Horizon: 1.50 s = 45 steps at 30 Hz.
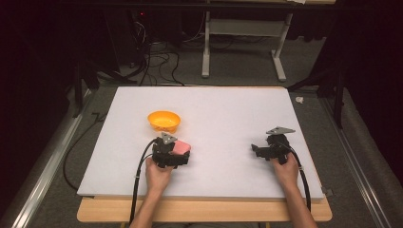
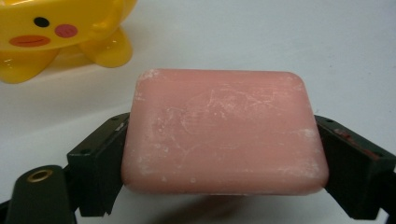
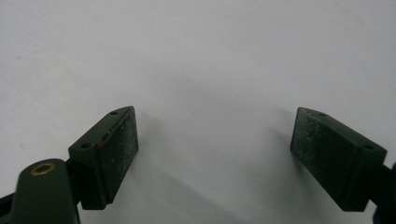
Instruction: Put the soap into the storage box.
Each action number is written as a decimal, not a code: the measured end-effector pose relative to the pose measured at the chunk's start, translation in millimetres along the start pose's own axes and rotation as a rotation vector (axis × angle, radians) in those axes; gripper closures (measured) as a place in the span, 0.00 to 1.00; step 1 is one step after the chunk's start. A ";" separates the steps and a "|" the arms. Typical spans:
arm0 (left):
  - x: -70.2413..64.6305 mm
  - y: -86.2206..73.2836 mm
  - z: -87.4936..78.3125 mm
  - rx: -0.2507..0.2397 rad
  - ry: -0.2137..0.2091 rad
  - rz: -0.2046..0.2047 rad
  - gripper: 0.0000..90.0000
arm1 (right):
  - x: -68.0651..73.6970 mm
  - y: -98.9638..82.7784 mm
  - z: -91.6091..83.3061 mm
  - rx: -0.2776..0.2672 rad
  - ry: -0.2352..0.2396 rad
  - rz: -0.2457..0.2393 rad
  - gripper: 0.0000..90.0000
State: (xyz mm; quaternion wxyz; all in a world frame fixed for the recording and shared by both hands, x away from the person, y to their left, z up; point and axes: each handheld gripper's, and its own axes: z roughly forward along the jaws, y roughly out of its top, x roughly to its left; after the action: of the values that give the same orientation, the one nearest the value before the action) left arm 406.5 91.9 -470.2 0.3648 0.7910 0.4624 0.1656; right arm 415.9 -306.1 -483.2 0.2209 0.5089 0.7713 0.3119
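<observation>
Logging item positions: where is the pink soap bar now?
The soap sits between the left gripper's jaws, just short of the yellow bowl, left of the table's middle.

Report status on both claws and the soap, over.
Left claw shut on pink soap bar, just short of the yellow duck bowl. Right claw open, empty, over bare white board. Nothing between soap and bowl.

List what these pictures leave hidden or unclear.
- Soap bar underside: left gripper view, hidden by its own top face.
- Yellow duck bowl inside: cut off by the top edge; in the high view too small to tell.
- Left gripper jaws: high view, hidden by gripper body.
</observation>
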 end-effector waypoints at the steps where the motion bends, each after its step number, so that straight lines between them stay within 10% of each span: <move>1: 0.5 -0.1 -1.2 0.003 -0.002 0.002 0.15 | 0.1 0.0 -0.1 0.001 0.000 0.001 0.17; 45: 30.6 16.9 -54.3 -0.066 -0.006 -0.015 0.15 | 0.4 0.0 0.0 -0.001 -0.001 0.001 0.17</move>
State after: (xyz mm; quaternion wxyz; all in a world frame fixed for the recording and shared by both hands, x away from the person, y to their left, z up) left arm 400.1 135.8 -423.2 0.3931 0.7756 0.4616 0.1755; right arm 415.7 -305.8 -483.3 0.2215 0.5093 0.7708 0.3122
